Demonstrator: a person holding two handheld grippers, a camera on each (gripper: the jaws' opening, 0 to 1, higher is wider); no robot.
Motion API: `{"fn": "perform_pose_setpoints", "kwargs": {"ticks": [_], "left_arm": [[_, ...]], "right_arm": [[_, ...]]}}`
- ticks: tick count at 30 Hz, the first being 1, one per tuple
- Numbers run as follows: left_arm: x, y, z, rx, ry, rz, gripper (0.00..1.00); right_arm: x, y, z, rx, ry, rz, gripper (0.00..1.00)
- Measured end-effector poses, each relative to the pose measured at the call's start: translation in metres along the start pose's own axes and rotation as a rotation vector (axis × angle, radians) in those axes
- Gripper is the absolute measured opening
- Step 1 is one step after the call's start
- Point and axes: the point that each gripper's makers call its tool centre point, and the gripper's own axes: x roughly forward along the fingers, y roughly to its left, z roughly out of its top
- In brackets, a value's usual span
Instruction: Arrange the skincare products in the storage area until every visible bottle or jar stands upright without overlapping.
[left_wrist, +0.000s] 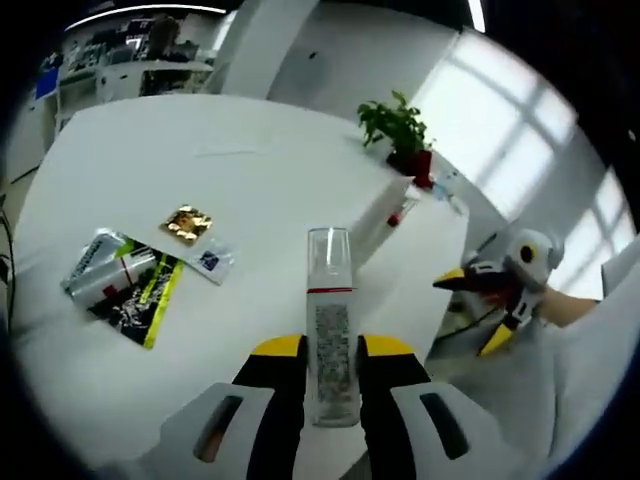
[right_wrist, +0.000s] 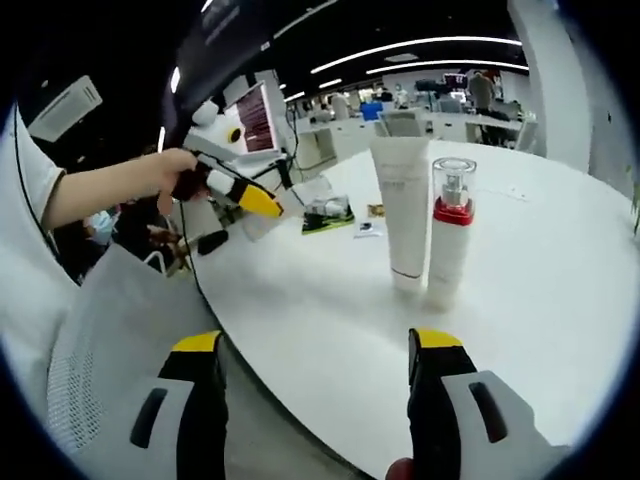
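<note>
Round white table (left_wrist: 250, 170) ahead of me: a gold foil square (left_wrist: 187, 223) lies on it, a green-edged printed packet (left_wrist: 140, 300) just beside, a potted plant (left_wrist: 398, 130) at its far edge.

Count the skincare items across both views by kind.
Clear-capped bottles: 2, held bottle in left gripper, standing bottle.
Tubes: 2, standing tube, lying tube.
Flat packets: 3, gold sachet, white sachet, black-yellow packet.
Total: 7.

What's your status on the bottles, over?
Left tongs shut on clear-capped bottle, held above table. Right tongs open. White tube and red-collared pump bottle upright.
</note>
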Motion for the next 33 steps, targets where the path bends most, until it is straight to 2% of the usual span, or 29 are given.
{"fn": "perform_pose_setpoints", "kwargs": {"ticks": [1,2,4,9,11,16,19,23,25,28,33], "left_arm": [[0.0,-0.005,0.0,0.006,-0.011,-0.017,0.2],[0.0,-0.009,0.0,0.008,-0.02,-0.031,0.2],[0.0,-0.02,0.003,0.009,-0.059,-0.071,0.2],[-0.008,-0.05,0.014,0.0,-0.186,-0.183,0.2],[-0.011,-0.059,0.013,-0.011,-0.211,-0.203,0.2],[-0.019,-0.073,0.011,-0.021,-0.259,-0.245,0.2],[-0.024,-0.084,0.014,-0.019,-0.298,-0.278,0.2],[-0.035,-0.11,0.018,0.005,-0.346,-0.365,0.2],[-0.039,-0.12,0.019,0.019,-0.362,-0.396,0.2],[-0.043,-0.137,0.016,0.044,-0.361,-0.435,0.2],[-0.043,-0.152,0.011,0.072,-0.362,-0.467,0.2]], "right_arm": [[-0.001,0.002,0.002,0.042,-0.013,0.023,0.67],[-0.001,0.001,0.005,0.05,-0.026,0.031,0.65],[-0.002,-0.001,0.011,0.062,-0.048,0.028,0.67],[-0.002,0.013,0.044,0.132,-0.161,0.107,0.64],[0.001,0.017,0.061,0.162,-0.222,0.138,0.63],[0.007,0.034,0.088,0.217,-0.298,0.228,0.62],[0.009,0.045,0.097,0.237,-0.318,0.284,0.57],[0.01,0.059,0.106,0.277,-0.334,0.379,0.56],[0.009,0.064,0.109,0.272,-0.345,0.406,0.5],[0.003,0.074,0.118,0.282,-0.374,0.472,0.41],[-0.002,0.086,0.12,0.267,-0.368,0.525,0.38]]}}
